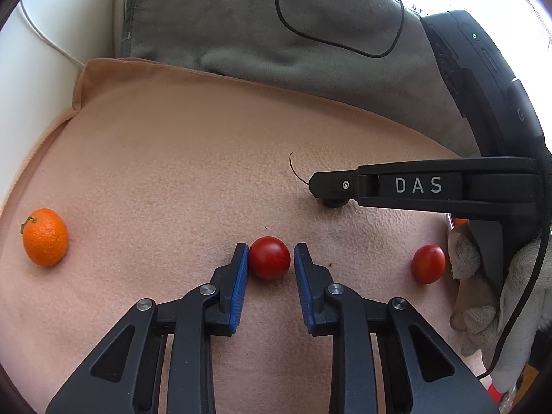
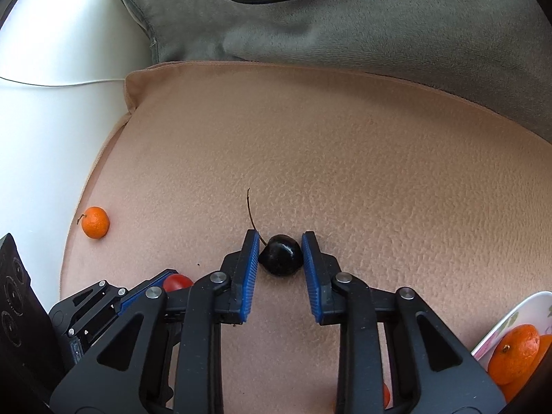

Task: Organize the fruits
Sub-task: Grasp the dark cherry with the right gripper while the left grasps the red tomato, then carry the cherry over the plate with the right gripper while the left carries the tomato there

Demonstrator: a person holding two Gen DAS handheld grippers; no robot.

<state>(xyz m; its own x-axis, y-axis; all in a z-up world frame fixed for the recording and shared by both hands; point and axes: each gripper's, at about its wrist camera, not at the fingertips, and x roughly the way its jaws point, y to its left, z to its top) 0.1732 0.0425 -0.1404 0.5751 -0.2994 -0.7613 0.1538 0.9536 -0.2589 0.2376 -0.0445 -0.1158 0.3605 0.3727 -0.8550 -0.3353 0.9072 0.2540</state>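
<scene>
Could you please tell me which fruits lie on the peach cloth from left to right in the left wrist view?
Small orange mandarin with a stem → round red cherry tomato between the blue pads of the left gripper → second red cherry tomato beside the gloved hand.

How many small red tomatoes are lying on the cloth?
2 red tomatoes: one between the left gripper's pads, one beside the gloved hand. Others may be hidden.
</scene>
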